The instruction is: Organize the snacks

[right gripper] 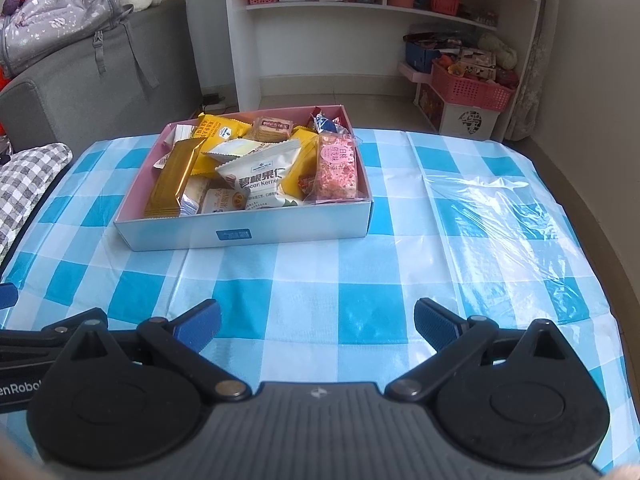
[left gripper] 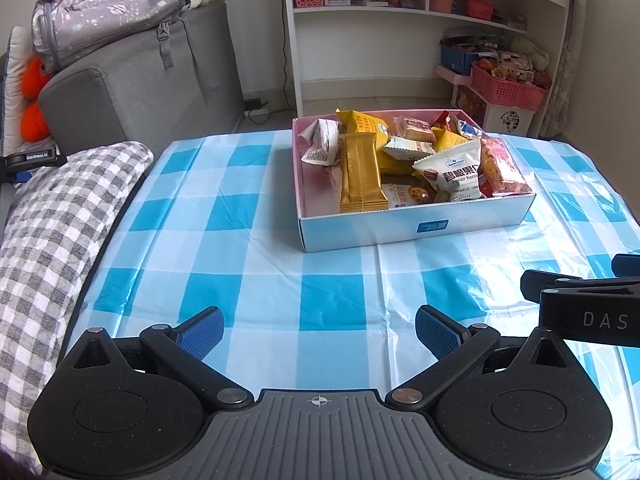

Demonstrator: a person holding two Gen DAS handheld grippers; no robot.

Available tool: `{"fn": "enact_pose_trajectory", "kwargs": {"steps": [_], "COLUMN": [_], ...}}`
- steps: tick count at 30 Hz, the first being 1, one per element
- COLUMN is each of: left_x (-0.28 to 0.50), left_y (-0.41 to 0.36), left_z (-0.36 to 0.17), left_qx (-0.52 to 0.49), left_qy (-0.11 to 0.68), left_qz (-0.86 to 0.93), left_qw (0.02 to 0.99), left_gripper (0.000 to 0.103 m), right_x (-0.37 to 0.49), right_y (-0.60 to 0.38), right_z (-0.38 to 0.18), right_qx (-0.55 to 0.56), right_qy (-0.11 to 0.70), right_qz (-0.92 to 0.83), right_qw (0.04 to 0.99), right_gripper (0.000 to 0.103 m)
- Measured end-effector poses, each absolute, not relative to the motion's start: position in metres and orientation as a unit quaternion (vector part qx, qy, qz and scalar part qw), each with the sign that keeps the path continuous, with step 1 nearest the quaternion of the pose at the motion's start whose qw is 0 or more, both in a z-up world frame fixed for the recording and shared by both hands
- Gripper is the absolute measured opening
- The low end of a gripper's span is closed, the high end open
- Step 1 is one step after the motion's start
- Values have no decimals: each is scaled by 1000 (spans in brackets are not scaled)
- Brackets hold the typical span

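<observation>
Left tongs [left gripper: 319, 330] spread wide, holding nothing, low over the desk's blue-and-white checked plastic cloth [left gripper: 248, 264]. Right tongs [right gripper: 318, 326] likewise parted and empty, just beside them at 3 o'clock. Shallow white cardboard box with pink lining [left gripper: 400, 229] resting on the cloth, at 1 o'clock from the left tongs, 11 o'clock from the right, well apart from both. Heaped inside: long gold foil bar [left gripper: 360, 172], white pecan-kernel pouch [left gripper: 452, 176], pink clear-wrapped slab [right gripper: 335, 168], yellow packets [right gripper: 216, 127].
</observation>
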State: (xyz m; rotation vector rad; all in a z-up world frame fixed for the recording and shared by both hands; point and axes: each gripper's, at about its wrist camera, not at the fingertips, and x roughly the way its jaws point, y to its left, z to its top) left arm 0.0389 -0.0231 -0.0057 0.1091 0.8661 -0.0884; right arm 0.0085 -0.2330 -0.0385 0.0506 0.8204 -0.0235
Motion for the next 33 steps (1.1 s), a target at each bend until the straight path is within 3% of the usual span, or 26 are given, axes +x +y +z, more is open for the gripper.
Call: {"fn": "enact_pose_trajectory", "kwargs": {"steps": [26, 33], "left_x": [40, 54], "left_y": [-23, -25], "left_z": [-8, -43], "left_qx": [50, 43], "left_qy": [424, 405], "left_qz": [-48, -64], "left_qw": [903, 911], "left_gripper": [103, 103], "right_x": [8, 15], "right_y": [-232, -236], "right_z": [-40, -57], "right_qx": [21, 20], "right_qy": [400, 362], "right_qz": [-11, -31], "right_qw": [916, 931], "right_gripper": [103, 103]}}
